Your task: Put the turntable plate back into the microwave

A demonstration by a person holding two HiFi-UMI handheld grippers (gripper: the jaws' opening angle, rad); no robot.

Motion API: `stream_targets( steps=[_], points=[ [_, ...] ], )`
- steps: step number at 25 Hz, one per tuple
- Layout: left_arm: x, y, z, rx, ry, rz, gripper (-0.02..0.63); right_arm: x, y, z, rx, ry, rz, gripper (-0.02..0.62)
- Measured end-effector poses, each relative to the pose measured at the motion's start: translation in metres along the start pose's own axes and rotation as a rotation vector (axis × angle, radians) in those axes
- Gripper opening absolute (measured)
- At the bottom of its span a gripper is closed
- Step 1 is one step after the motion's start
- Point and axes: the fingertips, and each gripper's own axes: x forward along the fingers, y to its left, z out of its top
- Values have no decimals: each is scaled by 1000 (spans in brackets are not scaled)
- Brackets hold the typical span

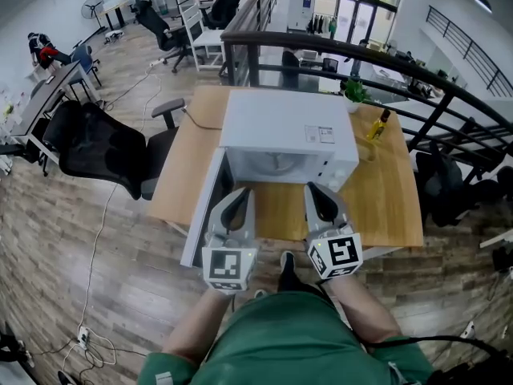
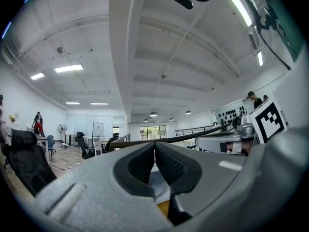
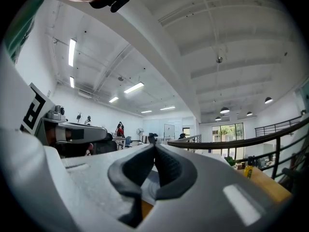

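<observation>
Nearest the person, the left gripper and right gripper hover with jaws pressed together and empty, facing the microwave on the table, door open, turntable plate lying inside.

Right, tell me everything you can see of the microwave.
The microwave is a white box, seemingly painted metal, standing upright on the wooden table. Its door hangs wide open toward the head view's left, showing a pale cavity with something round inside, too unclear to name. A small label sits on top; a cable runs from its back left.
</observation>
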Motion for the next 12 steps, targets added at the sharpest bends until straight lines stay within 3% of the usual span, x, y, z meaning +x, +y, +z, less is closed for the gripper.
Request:
stream_targets(
  steps=[12],
  points=[
    [4, 1, -16, -14, 34, -9, 12, 4, -2, -11, 2, 24, -3, 3]
  ],
)
